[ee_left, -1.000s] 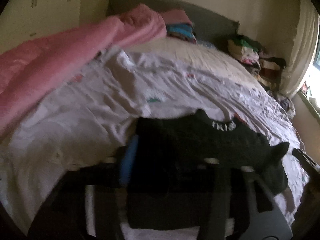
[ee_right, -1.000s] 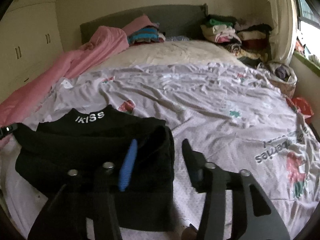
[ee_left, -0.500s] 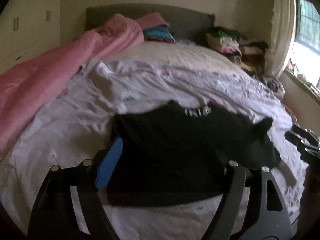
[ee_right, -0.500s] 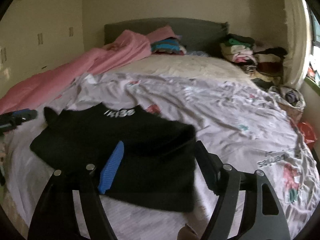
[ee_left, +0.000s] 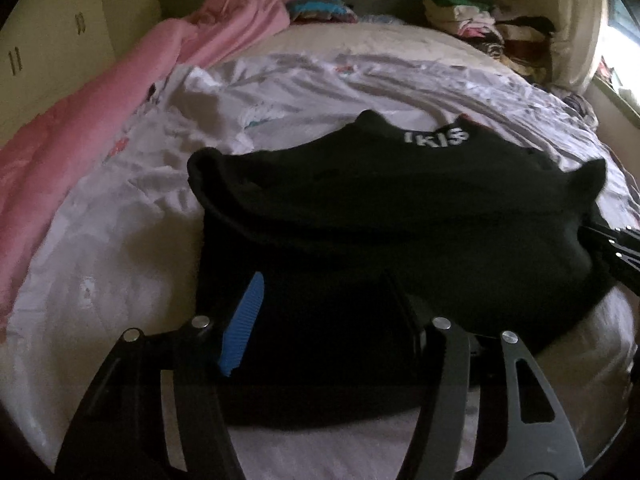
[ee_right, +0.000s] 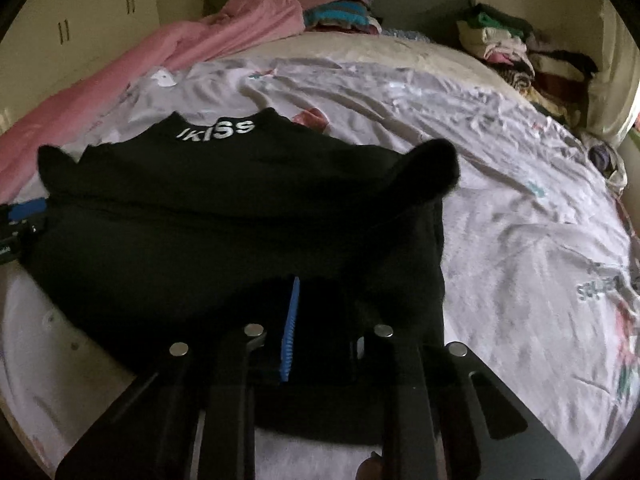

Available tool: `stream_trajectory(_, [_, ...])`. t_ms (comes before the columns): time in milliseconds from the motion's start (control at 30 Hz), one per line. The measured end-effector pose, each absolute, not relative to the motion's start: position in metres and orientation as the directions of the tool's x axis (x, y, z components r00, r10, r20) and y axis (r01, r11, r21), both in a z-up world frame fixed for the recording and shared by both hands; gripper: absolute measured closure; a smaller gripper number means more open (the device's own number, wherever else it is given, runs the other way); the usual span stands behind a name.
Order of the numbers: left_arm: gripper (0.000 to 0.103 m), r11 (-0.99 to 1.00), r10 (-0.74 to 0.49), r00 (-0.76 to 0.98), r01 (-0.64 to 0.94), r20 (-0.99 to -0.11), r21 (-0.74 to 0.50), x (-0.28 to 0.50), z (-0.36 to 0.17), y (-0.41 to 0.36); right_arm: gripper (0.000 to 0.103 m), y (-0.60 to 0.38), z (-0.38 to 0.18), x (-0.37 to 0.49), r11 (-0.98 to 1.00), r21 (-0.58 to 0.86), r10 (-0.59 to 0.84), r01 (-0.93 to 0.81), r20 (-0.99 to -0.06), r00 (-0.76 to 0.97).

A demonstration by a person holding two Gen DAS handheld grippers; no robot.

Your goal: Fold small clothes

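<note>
The small black knitted top with white letters at its collar (ee_right: pixel 240 216) lies flat on the wrinkled pale printed bedsheet (ee_right: pixel 500 208); my left gripper (ee_left: pixel 324 316) stands half wide over its near hem and is closing; my right gripper (ee_right: pixel 320 320) is closing narrow on the hem, though in this dark I cannot tell if the pads already press it.

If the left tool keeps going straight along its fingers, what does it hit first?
The black top lying on the bedsheet: the left tool points down at its near hem, jaws closing with fabric between them. Contact can't be told from this view.
</note>
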State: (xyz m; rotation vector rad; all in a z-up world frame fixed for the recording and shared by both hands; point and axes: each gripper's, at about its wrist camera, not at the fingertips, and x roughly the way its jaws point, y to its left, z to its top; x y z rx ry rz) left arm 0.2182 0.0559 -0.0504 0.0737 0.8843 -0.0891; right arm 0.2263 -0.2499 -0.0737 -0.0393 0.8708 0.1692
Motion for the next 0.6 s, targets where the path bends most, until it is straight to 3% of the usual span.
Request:
stream_trajectory(333, [0.050, 1.000, -0.003, 0.647, 0.015, -0.762, 0.008, 0.271, -0.050, 0.068, 0.086, -0.255, -0.063, 0.277, 0.986, 0.105, 0.166, -0.132, -0.744, 0.647])
stream_trajectory(567, [0.045, 0.986, -0.026, 0.713, -0.096, -0.700, -0.135, 0.272, -0.038, 0.116, 0.086, -0.275, -0.047, 0.297, 0.993, 0.095, 0.119, -0.074, -0.706, 0.698])
stream_trajectory(600, [0.045, 0.984, -0.030, 0.714, -0.100, -0.699, -0.145, 0.272, -0.037, 0.119, 0.080, -0.278, -0.046, 0.297, 0.994, 0.093, 0.110, -0.062, -0.703, 0.702])
